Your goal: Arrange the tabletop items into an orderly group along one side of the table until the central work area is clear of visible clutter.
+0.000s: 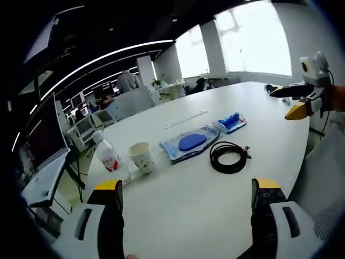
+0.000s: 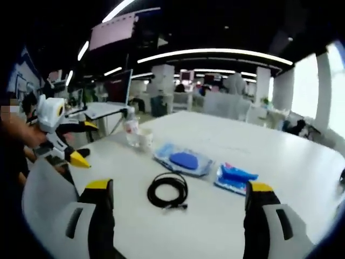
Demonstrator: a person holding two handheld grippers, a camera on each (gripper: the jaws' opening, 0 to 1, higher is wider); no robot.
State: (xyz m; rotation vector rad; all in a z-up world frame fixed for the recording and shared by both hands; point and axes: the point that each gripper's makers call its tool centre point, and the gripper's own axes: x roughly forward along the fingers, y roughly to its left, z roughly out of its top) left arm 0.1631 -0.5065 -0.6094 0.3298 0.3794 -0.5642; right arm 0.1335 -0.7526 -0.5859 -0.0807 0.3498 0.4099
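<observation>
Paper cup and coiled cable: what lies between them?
The blue pouch lies between the paper cup and coiled cable, seen in the left gripper view.

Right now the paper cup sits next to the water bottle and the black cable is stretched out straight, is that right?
Not quite. The paper cup does sit next to the water bottle, but the black cable is coiled in a loop, not stretched straight, as the left gripper view shows.

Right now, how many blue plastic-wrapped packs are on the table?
2: the larger pack lies beside the coiled black cable; the smaller pack sits just beyond it. None appears hidden.
</observation>
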